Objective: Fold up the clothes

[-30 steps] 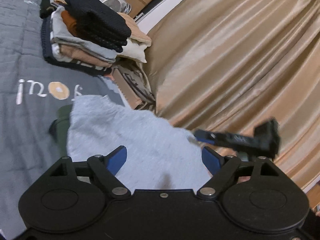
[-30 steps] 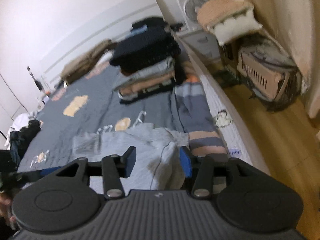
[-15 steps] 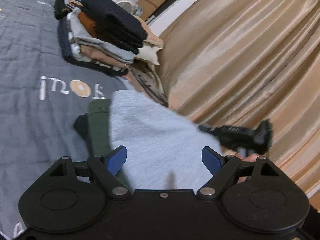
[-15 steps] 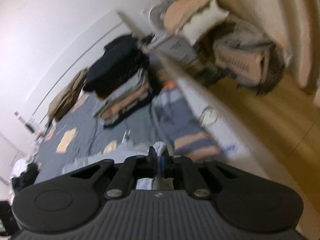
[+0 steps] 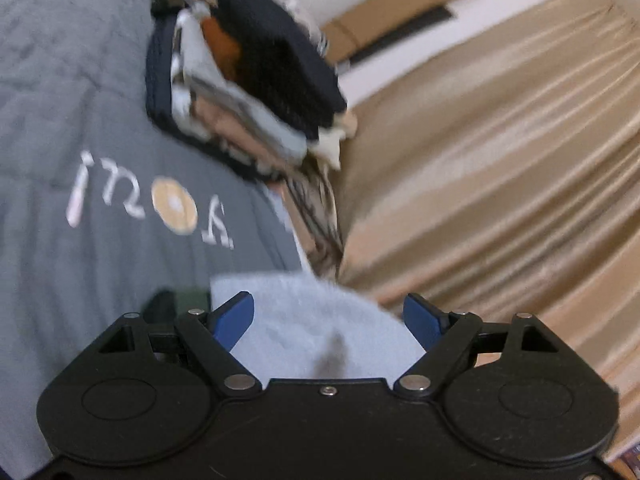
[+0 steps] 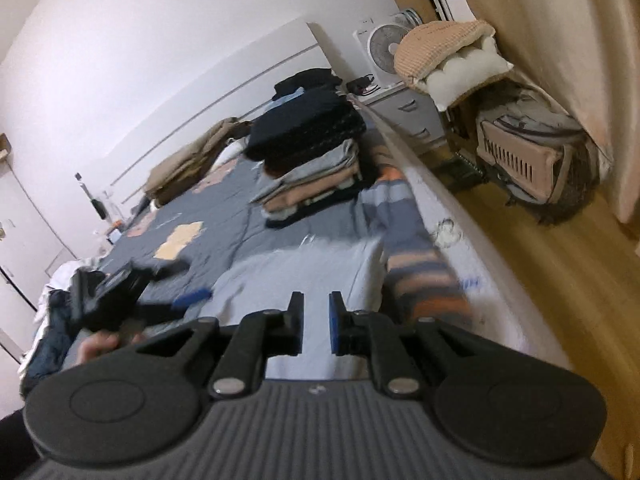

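Grey garment (image 5: 316,320): lower centre, on the bedspread (image 5: 60,120) near the bed's right edge. Left gripper (image 5: 330,316): fingers spread, empty. Right gripper (image 6: 316,316): fingers narrowly parted, holding nothing. Stack of folded clothes (image 6: 312,152): centre frame; bare bedspread between.

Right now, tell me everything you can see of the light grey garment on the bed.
The light grey garment looks like soft fleecy knit, lying mostly flat near the edge of the dark grey quilt. A dark green piece shows at its edge. The left tool, wide open, is over it. The right tool has a narrow gap and grips nothing.
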A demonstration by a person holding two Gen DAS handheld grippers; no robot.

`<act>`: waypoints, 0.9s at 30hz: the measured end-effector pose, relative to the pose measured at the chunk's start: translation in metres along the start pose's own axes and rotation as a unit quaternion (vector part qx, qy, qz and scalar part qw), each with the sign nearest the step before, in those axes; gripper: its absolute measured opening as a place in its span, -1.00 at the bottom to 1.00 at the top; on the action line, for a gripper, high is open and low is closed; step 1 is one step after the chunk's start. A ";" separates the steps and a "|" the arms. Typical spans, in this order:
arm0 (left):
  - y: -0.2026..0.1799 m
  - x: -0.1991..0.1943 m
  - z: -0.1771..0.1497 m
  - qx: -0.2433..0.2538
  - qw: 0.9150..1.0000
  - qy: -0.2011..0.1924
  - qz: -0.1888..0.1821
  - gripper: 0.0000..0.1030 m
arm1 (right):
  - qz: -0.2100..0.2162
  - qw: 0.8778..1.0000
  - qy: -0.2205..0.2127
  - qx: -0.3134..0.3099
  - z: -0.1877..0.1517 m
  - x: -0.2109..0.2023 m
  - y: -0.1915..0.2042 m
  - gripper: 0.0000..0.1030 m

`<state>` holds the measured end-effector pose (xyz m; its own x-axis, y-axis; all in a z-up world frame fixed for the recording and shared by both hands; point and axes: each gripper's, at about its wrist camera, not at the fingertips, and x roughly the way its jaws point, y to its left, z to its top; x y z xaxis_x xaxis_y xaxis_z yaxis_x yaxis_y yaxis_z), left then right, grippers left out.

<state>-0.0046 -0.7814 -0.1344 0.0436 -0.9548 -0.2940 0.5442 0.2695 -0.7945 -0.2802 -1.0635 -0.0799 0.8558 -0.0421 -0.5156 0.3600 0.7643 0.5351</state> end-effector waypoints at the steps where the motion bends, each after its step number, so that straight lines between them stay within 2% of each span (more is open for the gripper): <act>1: -0.001 -0.006 0.000 -0.003 1.000 -0.002 0.003 0.58 | 0.009 1.000 0.002 0.002 -0.009 -0.007 0.001 -0.77; 3: -0.005 -0.020 -0.004 -0.009 1.000 0.005 -0.002 0.58 | 0.027 1.000 0.006 0.005 -0.026 -0.020 0.004 -0.77; 5: -0.018 -0.036 -0.017 0.001 0.999 0.023 -0.029 0.59 | 0.045 0.999 0.009 0.008 -0.044 -0.034 0.006 -0.76; 7: -0.036 -0.049 -0.040 0.015 0.997 0.057 -0.057 0.66 | 0.063 0.998 0.013 0.011 -0.061 -0.047 0.009 -0.76; 9: -0.053 -0.062 -0.068 0.029 0.992 0.089 -0.080 0.68 | 0.080 0.997 0.017 0.015 -0.078 -0.060 0.011 -0.75; 13: -0.074 -0.074 -0.120 0.016 0.979 0.155 -0.133 0.68 | 0.075 0.995 0.042 0.045 -0.090 -0.054 0.004 -0.74; 14: -0.074 -0.075 -0.129 0.016 0.978 0.164 -0.131 0.68 | 0.075 0.995 0.041 0.047 -0.091 -0.053 0.004 -0.74; 17: -0.067 -0.074 -0.149 0.009 0.977 0.187 -0.103 0.70 | 0.032 0.996 0.065 0.049 -0.090 -0.044 -0.005 -0.75; 18: -0.058 -0.073 -0.152 0.000 0.978 0.192 -0.085 0.70 | 0.034 0.995 0.070 0.056 -0.091 -0.042 -0.009 -0.75; 22: -0.029 -0.093 -0.160 -0.053 0.974 0.201 -0.084 0.65 | 0.040 0.994 0.077 0.070 -0.091 -0.041 -0.020 -0.81; 27: -0.040 -0.115 -0.172 -0.032 0.970 0.227 -0.076 0.70 | 0.035 0.993 0.087 0.071 -0.095 -0.046 -0.025 -0.81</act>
<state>-0.1757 -0.6603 -0.1607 -0.4146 -0.8349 -0.3620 0.4608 0.1504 -0.8747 -0.3641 -1.0195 -0.1338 0.8077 0.1302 -0.5750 0.3610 0.6618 0.6570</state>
